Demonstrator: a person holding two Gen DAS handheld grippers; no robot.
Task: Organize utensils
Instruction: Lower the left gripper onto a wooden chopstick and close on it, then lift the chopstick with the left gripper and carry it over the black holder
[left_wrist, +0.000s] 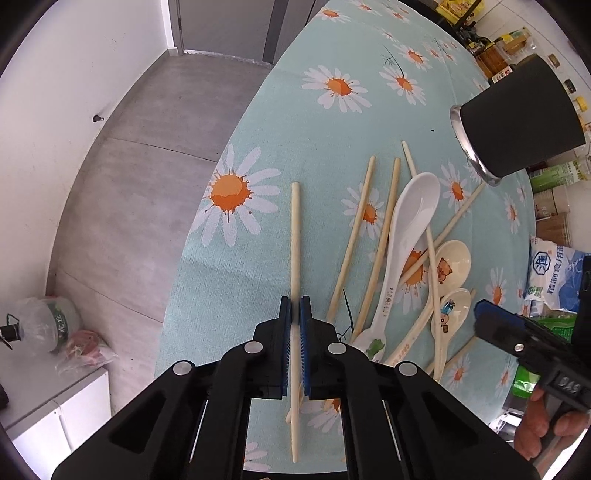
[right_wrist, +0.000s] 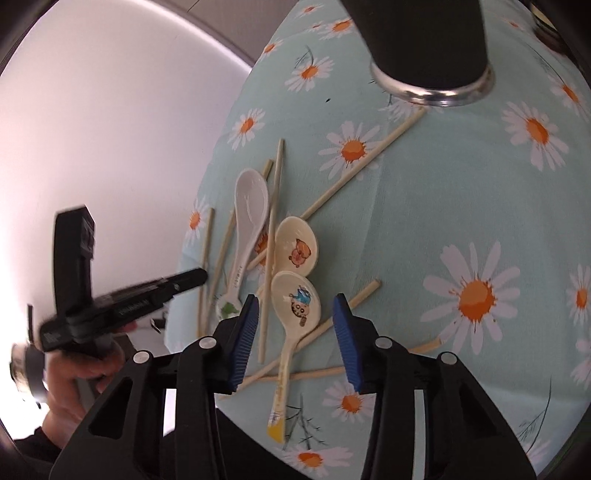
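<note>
My left gripper (left_wrist: 295, 308) is shut on a pale wooden chopstick (left_wrist: 294, 236) that points away along the fingers, at the table's left edge. Several more chopsticks (left_wrist: 352, 236) lie scattered to its right with a white spoon (left_wrist: 410, 221) and two cream cartoon spoons (left_wrist: 448, 264). The black utensil holder (left_wrist: 517, 118) with a steel rim stands at the far right. My right gripper (right_wrist: 295, 310) is open, low over the nearer cartoon spoon (right_wrist: 297, 301), a jaw on each side. The holder (right_wrist: 428, 40) is at the top of the right wrist view.
The table wears a light blue daisy cloth (left_wrist: 325, 122). Food packets and bottles (left_wrist: 554, 273) crowd the right side. The grey floor (left_wrist: 147, 166) and a white cabinet with a bagged bottle (left_wrist: 55, 328) lie left of the table.
</note>
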